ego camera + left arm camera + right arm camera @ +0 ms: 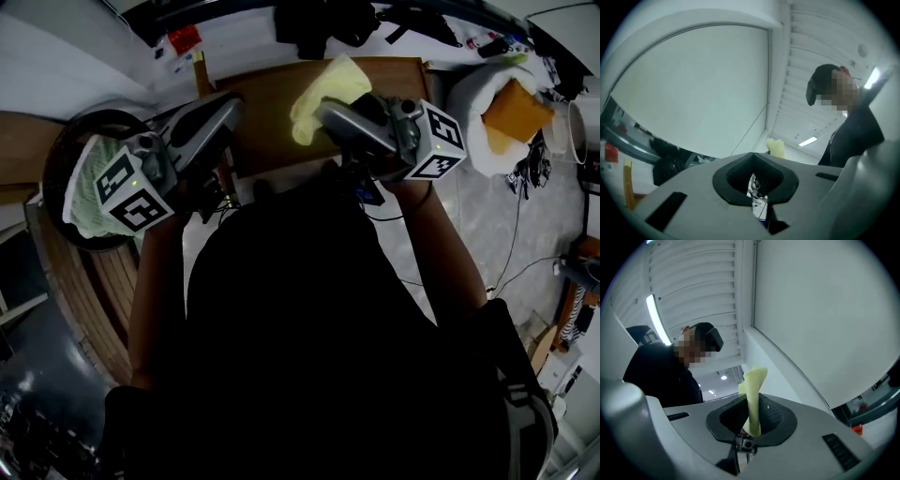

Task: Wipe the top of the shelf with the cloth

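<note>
We are pinching a pale yellow soft cloth [753, 397] in the right claw [749, 430], whose jaws are clamping on its lower end, so that a strip is standing up between them and the rest is bunching loose beyond the tips. In the head view the right claw [326, 114] is holding that cloth [323, 92] over the brown wooden shelf top [267, 108], probably to bring it down for wiping. The left claw [757, 190] is pressed together on nothing; the left claw [228, 111] is hovering over the shelf's left edge, likely kept out of the wiping path.

Our dark torso is covering the shelf's near edge, so we cannot tell how far it is reaching. Both gripper views are pointing up at white wall and ceiling panels, so neither is showing the shelf. We cannot tell whether the cloth is touching the wood. The wiping, we judge, is not yet under way.
</note>
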### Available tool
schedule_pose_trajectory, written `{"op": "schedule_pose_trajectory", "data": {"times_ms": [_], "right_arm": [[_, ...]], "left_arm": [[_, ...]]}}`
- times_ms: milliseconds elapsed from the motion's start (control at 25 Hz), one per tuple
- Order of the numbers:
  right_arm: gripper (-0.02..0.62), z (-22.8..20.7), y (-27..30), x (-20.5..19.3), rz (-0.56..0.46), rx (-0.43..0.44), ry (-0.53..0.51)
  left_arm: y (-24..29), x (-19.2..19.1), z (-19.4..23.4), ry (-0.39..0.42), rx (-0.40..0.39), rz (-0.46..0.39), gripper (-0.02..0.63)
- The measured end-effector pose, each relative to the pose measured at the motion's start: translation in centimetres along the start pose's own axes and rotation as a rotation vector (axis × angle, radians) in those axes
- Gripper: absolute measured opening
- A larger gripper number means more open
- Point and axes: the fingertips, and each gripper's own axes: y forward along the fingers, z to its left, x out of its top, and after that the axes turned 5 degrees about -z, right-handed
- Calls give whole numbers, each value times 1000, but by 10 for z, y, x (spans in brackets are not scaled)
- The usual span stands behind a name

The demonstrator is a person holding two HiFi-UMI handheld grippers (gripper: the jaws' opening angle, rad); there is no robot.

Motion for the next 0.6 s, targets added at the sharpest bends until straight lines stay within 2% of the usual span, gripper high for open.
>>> {"op": "schedule_pose_trajectory", "data": {"times_ms": [160,240,600], "right_arm": [[49,-2,-6,-19,69,-55,-56],[49,5,-10,-24,89,-69,-72],[49,21,-46,-44,85,-75,-2]], "left_arm": [[-4,-8,-22,145,-48,110,11],[-7,-15,-35,189,-51,144,11],[11,-48,-68,201,-29,184,12]]}}
